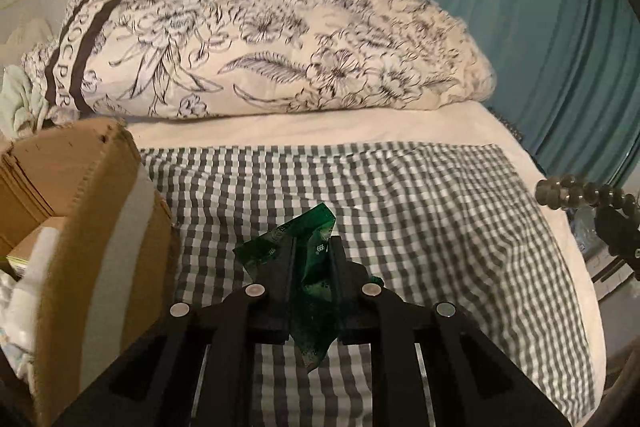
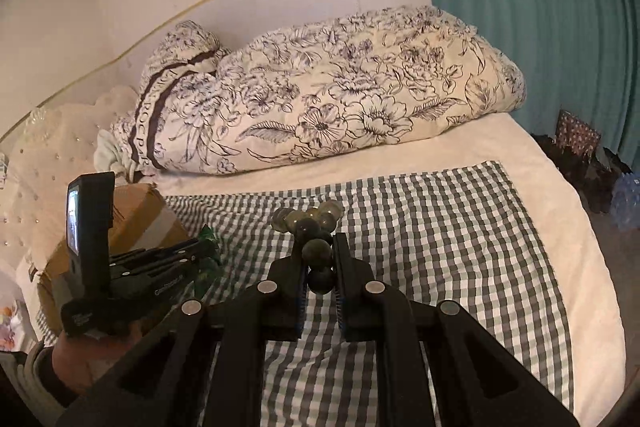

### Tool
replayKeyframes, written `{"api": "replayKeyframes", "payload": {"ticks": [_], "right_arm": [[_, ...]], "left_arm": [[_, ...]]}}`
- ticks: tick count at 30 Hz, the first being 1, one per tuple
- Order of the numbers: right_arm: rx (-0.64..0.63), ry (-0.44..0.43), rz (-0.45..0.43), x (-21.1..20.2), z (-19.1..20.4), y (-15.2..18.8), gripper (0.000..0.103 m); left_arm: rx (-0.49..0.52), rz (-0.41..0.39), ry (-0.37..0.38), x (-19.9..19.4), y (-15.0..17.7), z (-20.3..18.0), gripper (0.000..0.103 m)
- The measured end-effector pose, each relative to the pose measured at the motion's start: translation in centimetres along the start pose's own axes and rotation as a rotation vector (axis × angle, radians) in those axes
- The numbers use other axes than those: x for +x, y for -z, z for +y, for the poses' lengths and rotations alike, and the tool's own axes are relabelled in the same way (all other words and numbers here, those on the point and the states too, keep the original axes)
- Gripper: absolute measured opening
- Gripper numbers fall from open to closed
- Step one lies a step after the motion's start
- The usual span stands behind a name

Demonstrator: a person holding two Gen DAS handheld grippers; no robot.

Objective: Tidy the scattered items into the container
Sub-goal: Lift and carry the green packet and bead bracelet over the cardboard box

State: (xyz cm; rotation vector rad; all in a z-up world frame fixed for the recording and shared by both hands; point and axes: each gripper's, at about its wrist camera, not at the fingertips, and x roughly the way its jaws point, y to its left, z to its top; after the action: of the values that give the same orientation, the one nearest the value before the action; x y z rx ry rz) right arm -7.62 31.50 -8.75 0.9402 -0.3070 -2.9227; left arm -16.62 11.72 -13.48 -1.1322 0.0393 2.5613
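Grippers angled downward: left gripper point(image 1: 312, 247) clamps crumpled green plastic wrapper point(image 1: 306, 259) printed "666"; right gripper point(image 2: 320, 247) clamps dark olive bead string point(image 2: 316, 227).

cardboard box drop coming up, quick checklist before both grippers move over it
1. Left gripper shut on green wrapper: ok
2. Right gripper shut on bead string: ok
3. Both items lifted off the checkered cloth: ok
4. Cardboard box open at top: ok
5. Free room inside the box: cannot tell
6. Bead string's loose end clear of snags: cannot tell
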Motion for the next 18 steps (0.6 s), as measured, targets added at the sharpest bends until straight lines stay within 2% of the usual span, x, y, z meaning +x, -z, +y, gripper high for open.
{"api": "replayKeyframes", "payload": {"ticks": [8, 18], "right_arm": [[-0.011, -0.001, -0.054, -3.7, 1.8, 0.3, 0.011], [-0.012, 0.015, -0.064, -6.1, 3.1, 1.4, 0.011]], "left_arm": [[0.065, -0.049, 0.008, -4.5, 0.3, -1.6, 0.014], [0.096, -0.147, -0.006, -11.0, 0.7, -2.5, 0.014]]}}
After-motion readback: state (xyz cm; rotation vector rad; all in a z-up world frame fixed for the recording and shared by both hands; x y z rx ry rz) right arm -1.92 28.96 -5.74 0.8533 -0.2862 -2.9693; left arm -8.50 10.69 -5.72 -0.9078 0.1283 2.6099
